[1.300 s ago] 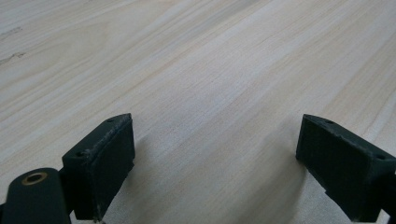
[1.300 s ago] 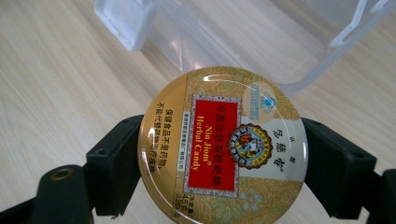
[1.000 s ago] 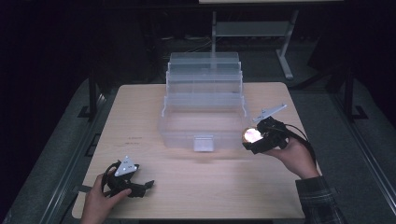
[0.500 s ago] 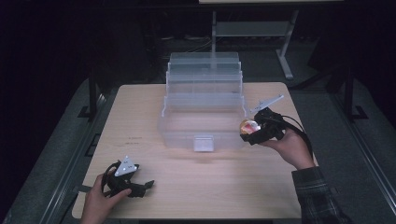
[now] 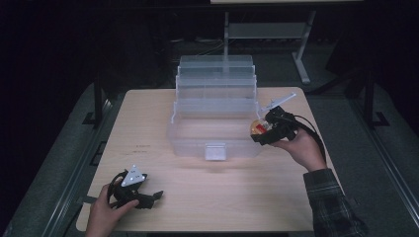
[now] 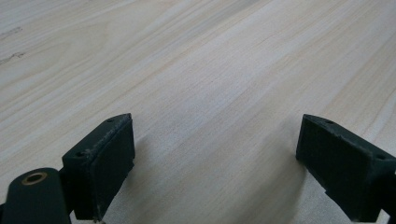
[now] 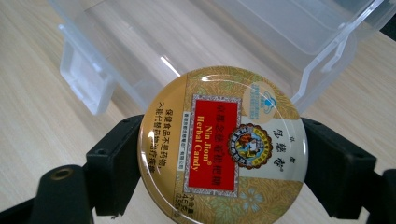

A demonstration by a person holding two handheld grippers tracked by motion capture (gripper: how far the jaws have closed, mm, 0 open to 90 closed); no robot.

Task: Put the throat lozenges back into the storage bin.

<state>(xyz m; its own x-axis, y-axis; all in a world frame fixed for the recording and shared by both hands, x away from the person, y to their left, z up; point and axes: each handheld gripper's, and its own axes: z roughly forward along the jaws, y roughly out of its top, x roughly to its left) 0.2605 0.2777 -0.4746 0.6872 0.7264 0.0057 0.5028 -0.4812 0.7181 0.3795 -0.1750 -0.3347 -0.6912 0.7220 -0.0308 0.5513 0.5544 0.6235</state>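
My right tongs [image 5: 262, 132] clamp a round candy tin [image 7: 223, 150] by its rim beside the clear organizer box [image 5: 216, 114]; light, rigid, probably slippery. My left tongs [image 5: 148, 197] rest apart on the table [image 5: 222, 197].

A pale wooden table [image 5: 207, 197] stands in a dark room; grey floor [image 5: 380, 163] flanks the table; beyond it, perhaps a metal stand [image 5: 301, 59], dimly lit.
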